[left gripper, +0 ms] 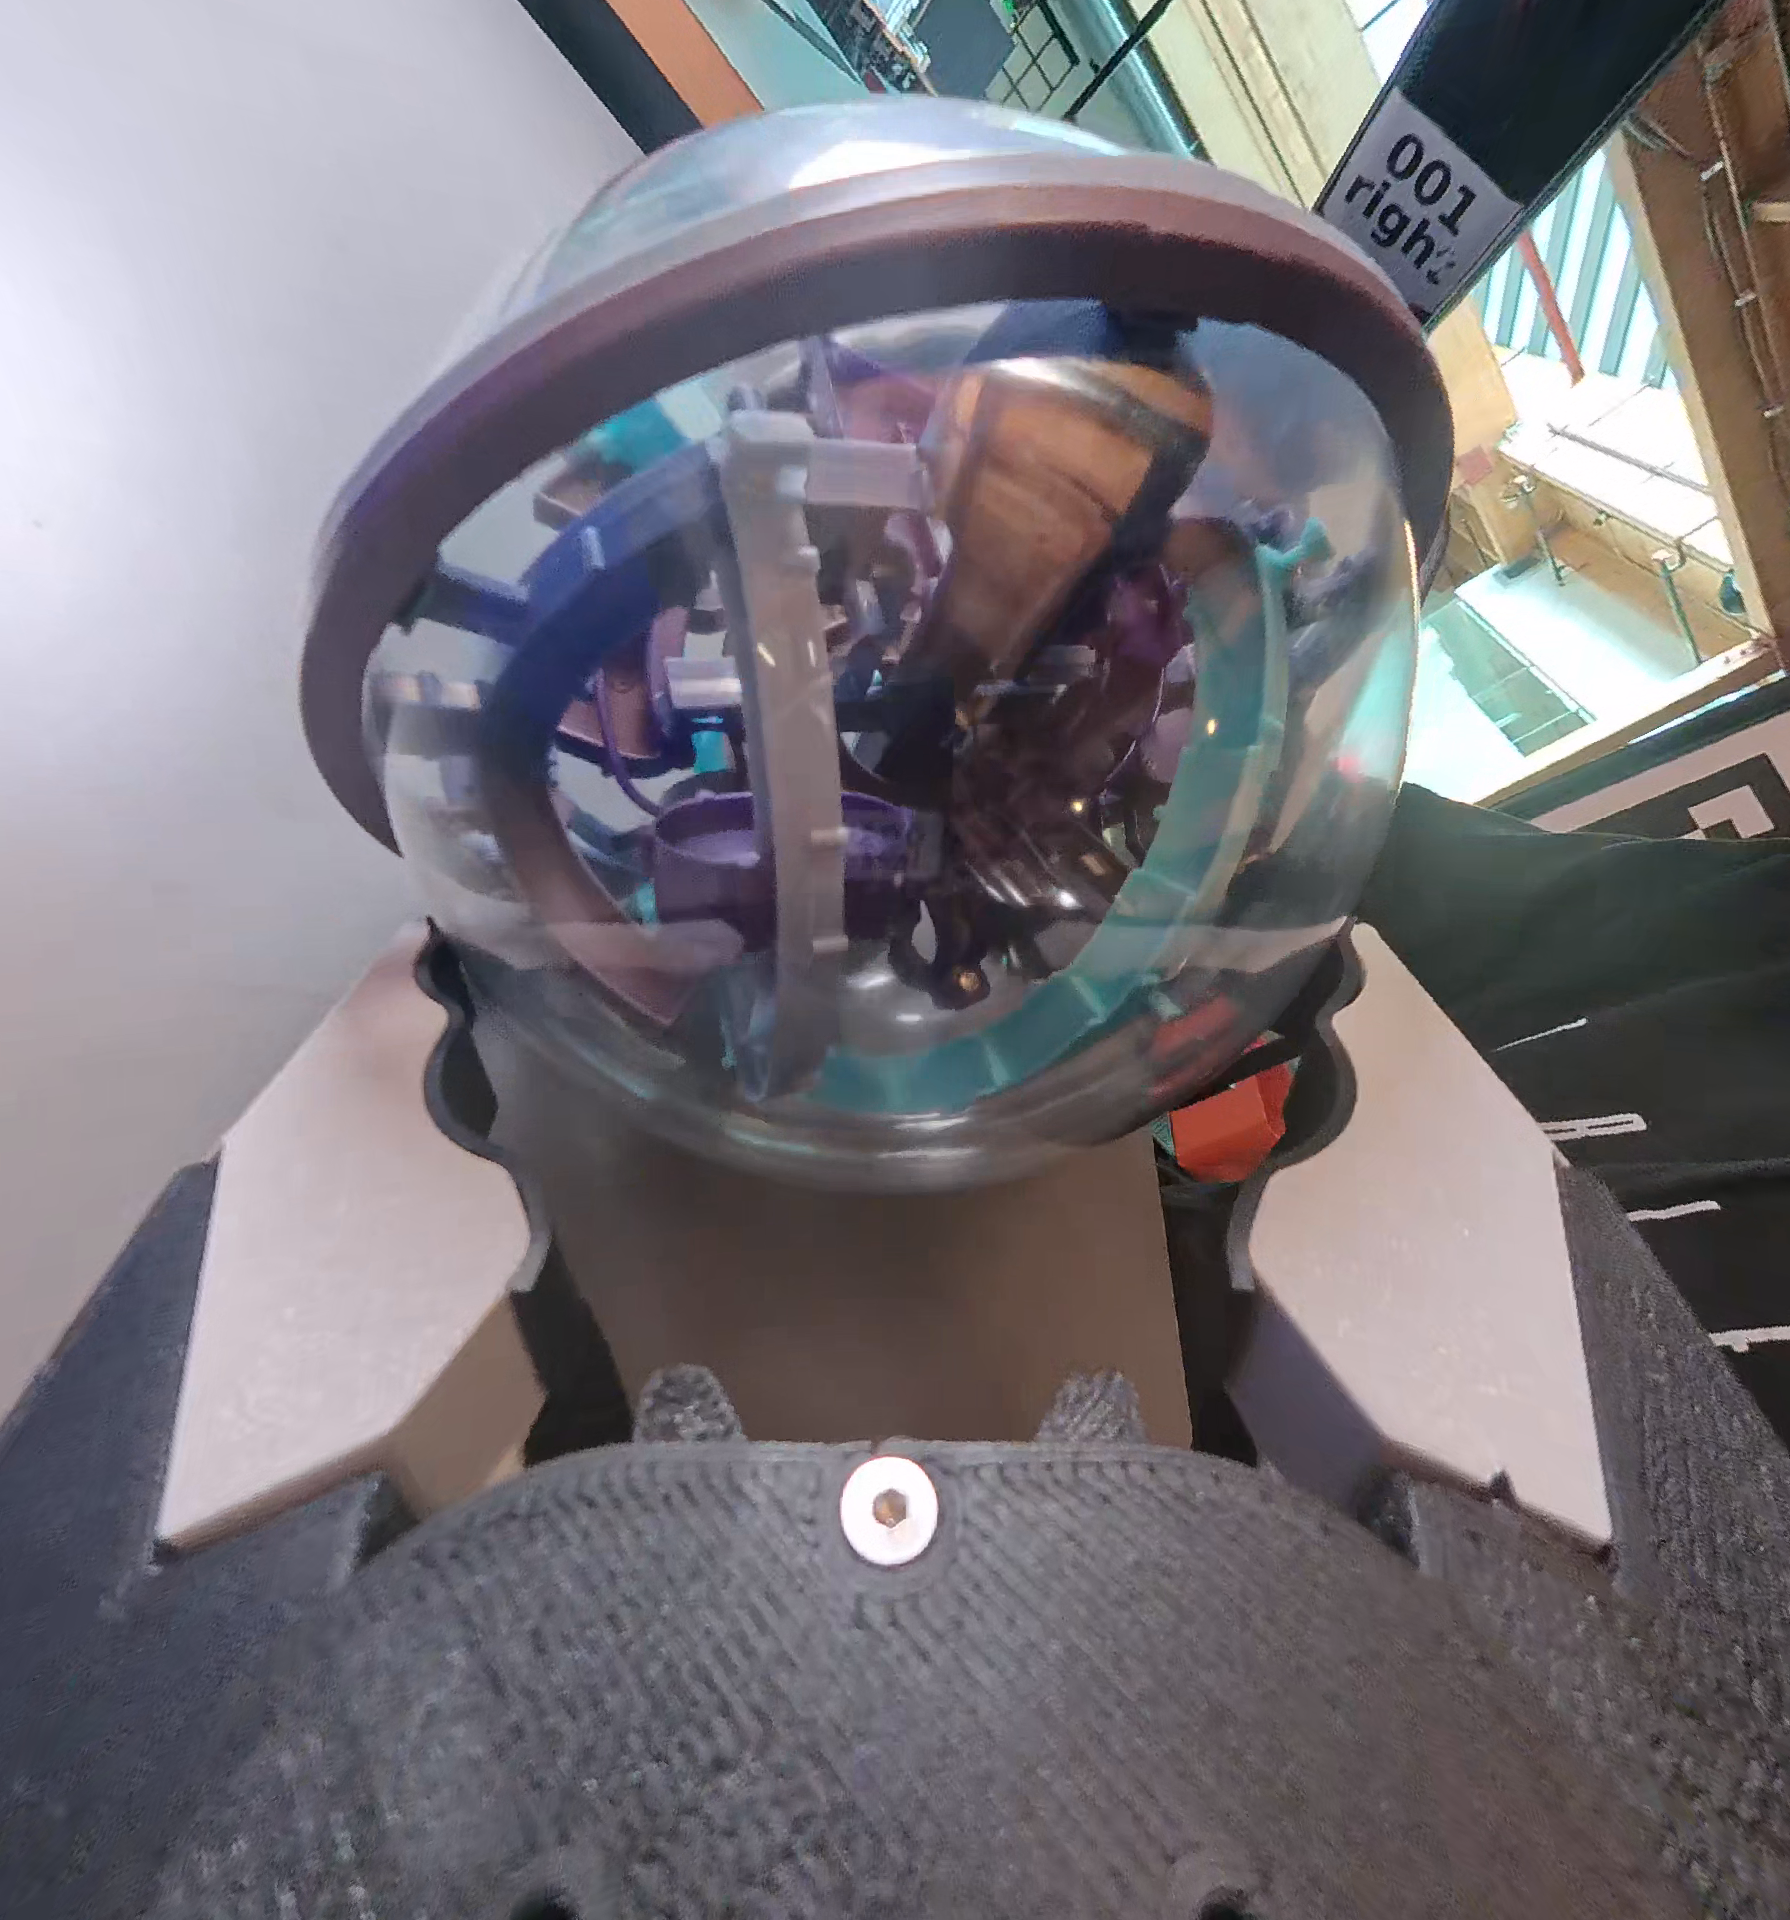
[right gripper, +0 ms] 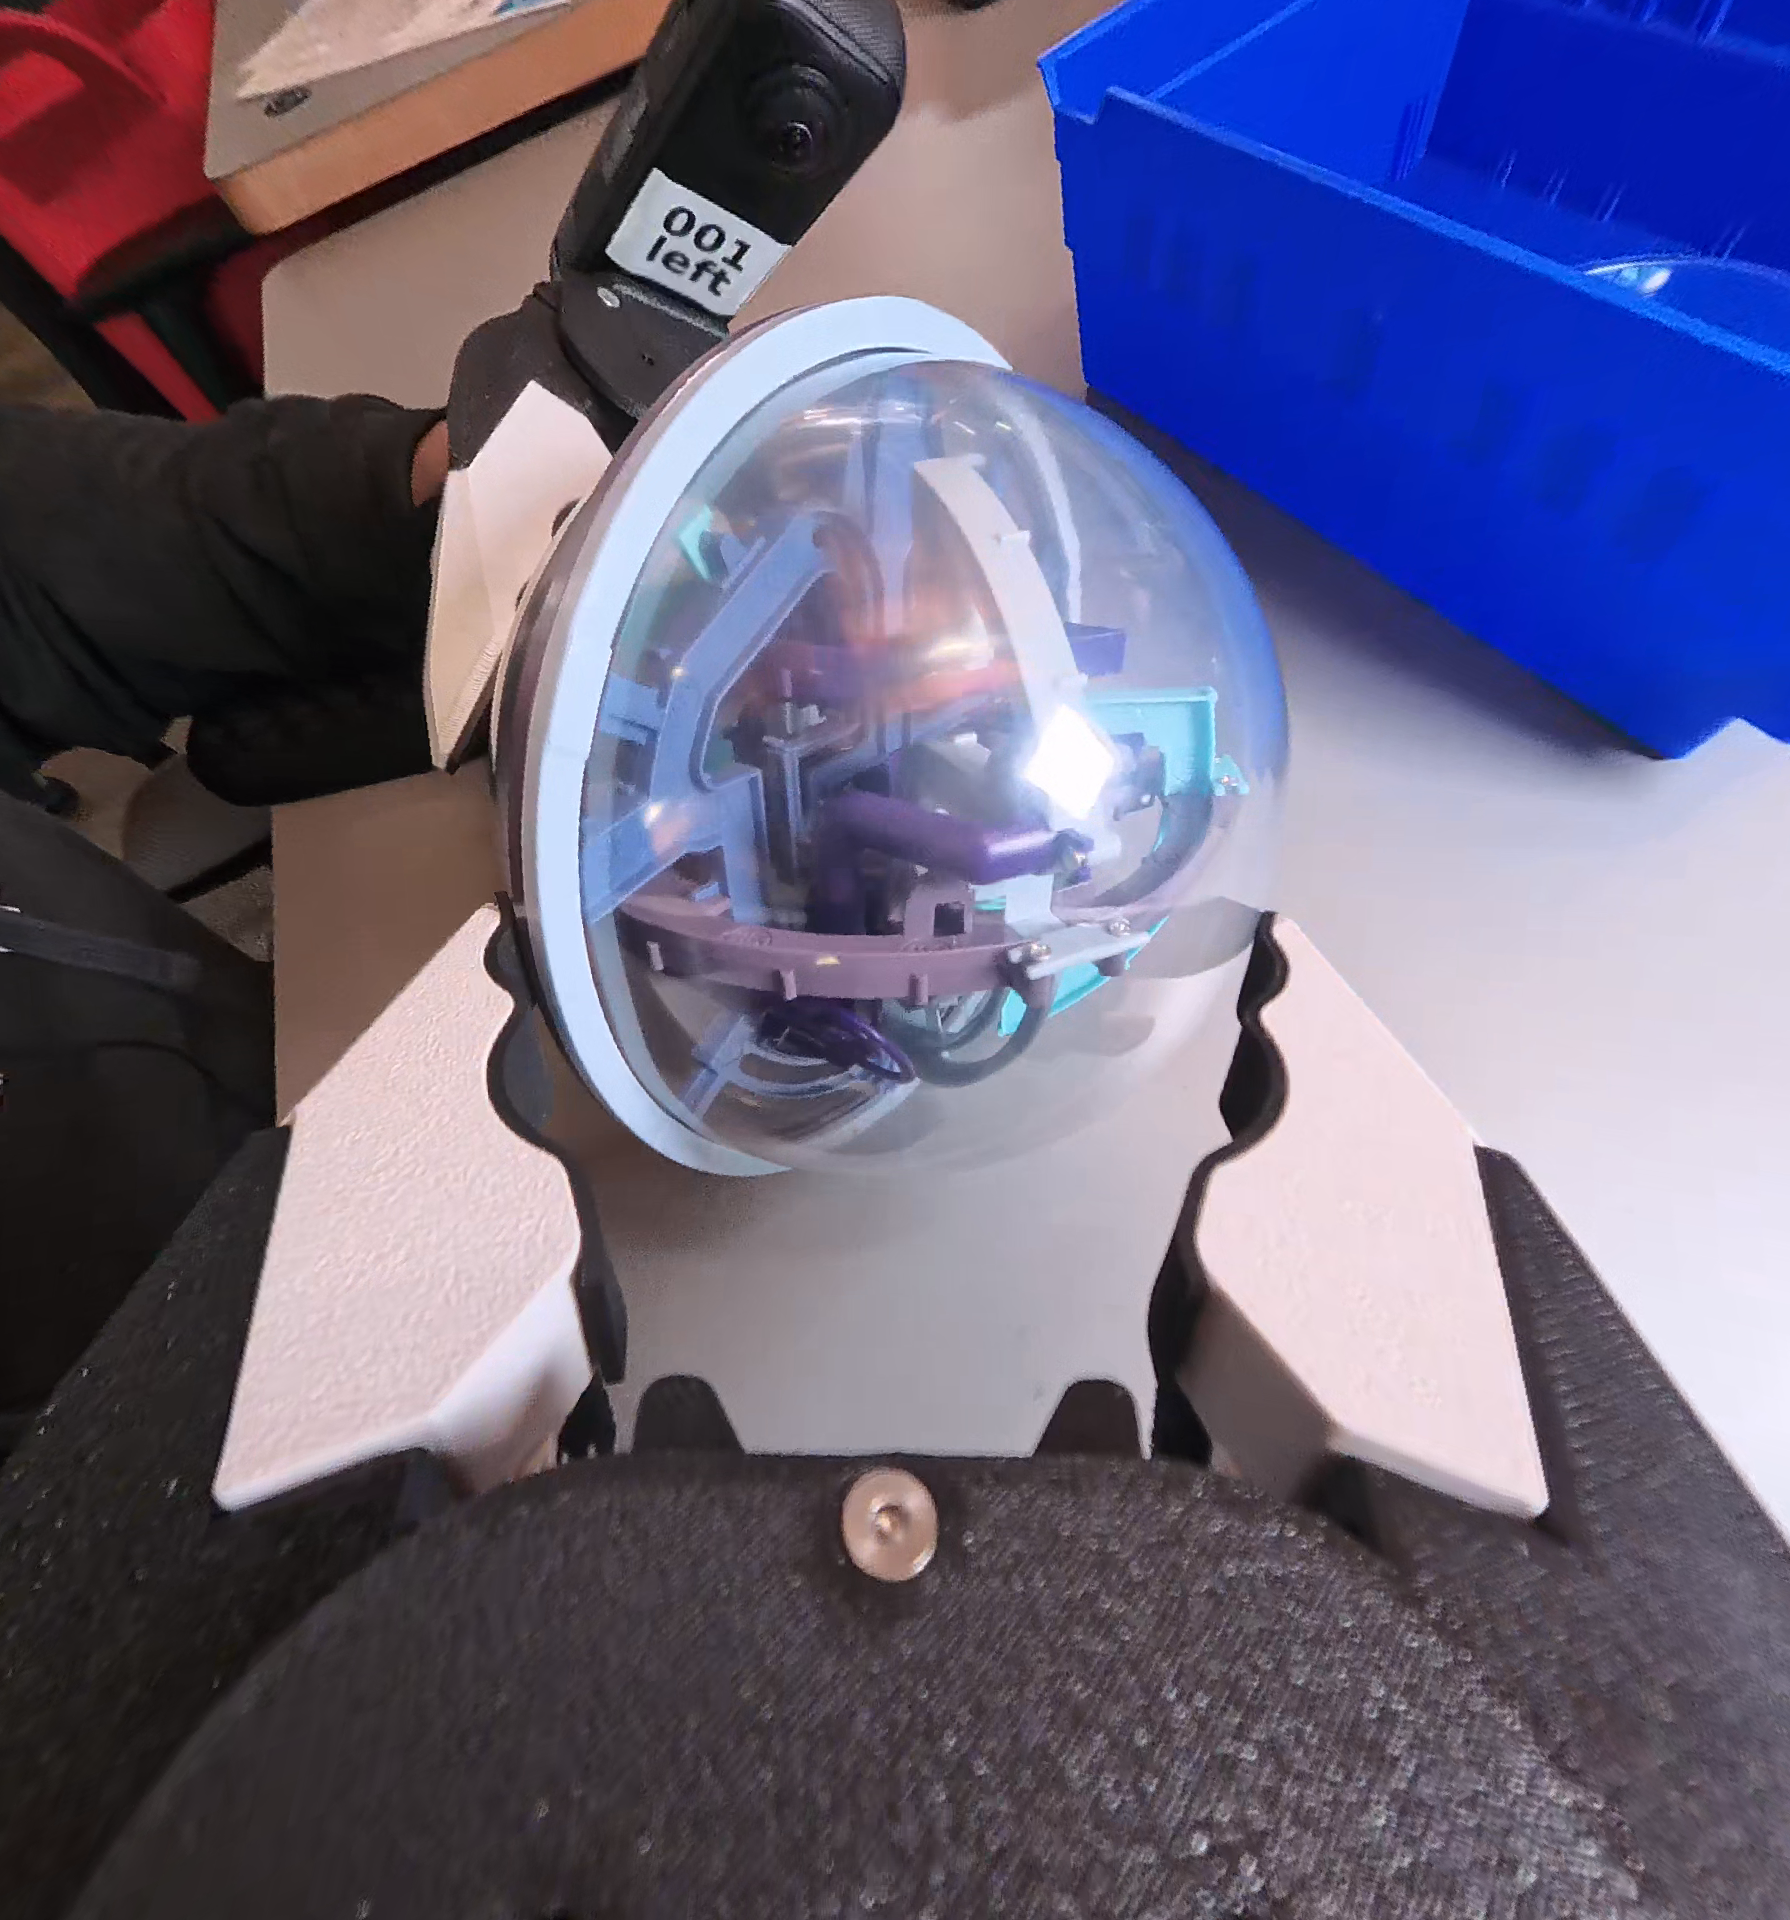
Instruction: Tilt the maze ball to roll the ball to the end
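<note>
While the white bench point(right gripper: 1493, 831) carried a blue plastic bin point(right gripper: 1442, 364), the clear spherical maze ball point(right gripper: 901, 779) with coloured tracks was up off it, pinched by both spread jaws: left gripper point(left gripper: 891, 977), right gripper point(right gripper: 886, 997).

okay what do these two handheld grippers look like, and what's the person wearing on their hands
Both the left gripper and right gripper have rough black printed bodies, a silver screw, flat white fingers with wavy black pads, and white-labelled black cameras. The hand wears a black glove.
</note>
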`<state>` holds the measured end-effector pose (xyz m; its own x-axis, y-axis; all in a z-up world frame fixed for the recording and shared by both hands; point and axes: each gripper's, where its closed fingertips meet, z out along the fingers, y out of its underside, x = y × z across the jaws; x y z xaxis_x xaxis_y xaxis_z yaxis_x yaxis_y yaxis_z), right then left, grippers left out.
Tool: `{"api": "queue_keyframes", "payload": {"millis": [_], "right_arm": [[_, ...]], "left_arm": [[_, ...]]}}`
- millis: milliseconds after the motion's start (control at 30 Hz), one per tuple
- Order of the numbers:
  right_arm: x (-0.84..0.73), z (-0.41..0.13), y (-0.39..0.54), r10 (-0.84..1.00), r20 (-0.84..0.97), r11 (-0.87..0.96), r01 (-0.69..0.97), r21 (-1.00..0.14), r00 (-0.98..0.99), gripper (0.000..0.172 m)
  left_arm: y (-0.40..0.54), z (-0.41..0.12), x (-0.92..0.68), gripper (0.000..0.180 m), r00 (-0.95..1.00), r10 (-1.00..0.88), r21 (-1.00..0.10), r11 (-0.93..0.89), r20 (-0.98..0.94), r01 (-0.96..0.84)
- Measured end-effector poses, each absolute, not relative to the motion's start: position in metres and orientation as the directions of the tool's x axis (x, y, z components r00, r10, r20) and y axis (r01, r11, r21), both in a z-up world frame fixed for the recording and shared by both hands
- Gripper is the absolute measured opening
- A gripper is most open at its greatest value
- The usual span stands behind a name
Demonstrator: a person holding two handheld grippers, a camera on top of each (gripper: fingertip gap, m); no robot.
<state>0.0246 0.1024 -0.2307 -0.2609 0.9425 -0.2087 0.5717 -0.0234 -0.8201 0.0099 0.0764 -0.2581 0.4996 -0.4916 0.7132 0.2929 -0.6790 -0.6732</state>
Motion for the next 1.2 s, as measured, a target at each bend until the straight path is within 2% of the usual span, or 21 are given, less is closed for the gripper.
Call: {"api": "queue_keyframes", "payload": {"millis": [167, 433, 800, 1200], "right_arm": [[0.03, -0.234, 0.104, 0.915, -0.331, -0.156, 0.555, -0.817, -0.23, 0.131], [0.033, -0.241, 0.106, 0.88, -0.414, -0.254, 0.506, -0.824, -0.233, 0.131], [0.035, -0.259, 0.097, 0.895, -0.343, -0.196, 0.441, -0.876, -0.284, 0.131], [0.028, -0.259, 0.092, 0.955, -0.181, -0.077, 0.39, -0.917, -0.237, 0.131]], "left_arm": [[0.078, -0.252, 0.007, 0.148, 0.498, -0.467, -0.658, -0.675, 0.731, 0.333], [0.083, -0.248, 0.003, 0.144, 0.555, -0.457, -0.692, -0.636, 0.695, 0.342], [0.084, -0.243, -0.001, 0.145, 0.693, -0.491, -0.807, -0.545, 0.528, 0.228], [0.078, -0.243, -0.007, 0.145, 0.683, -0.61, -0.883, -0.456, 0.4, 0.11]]}}
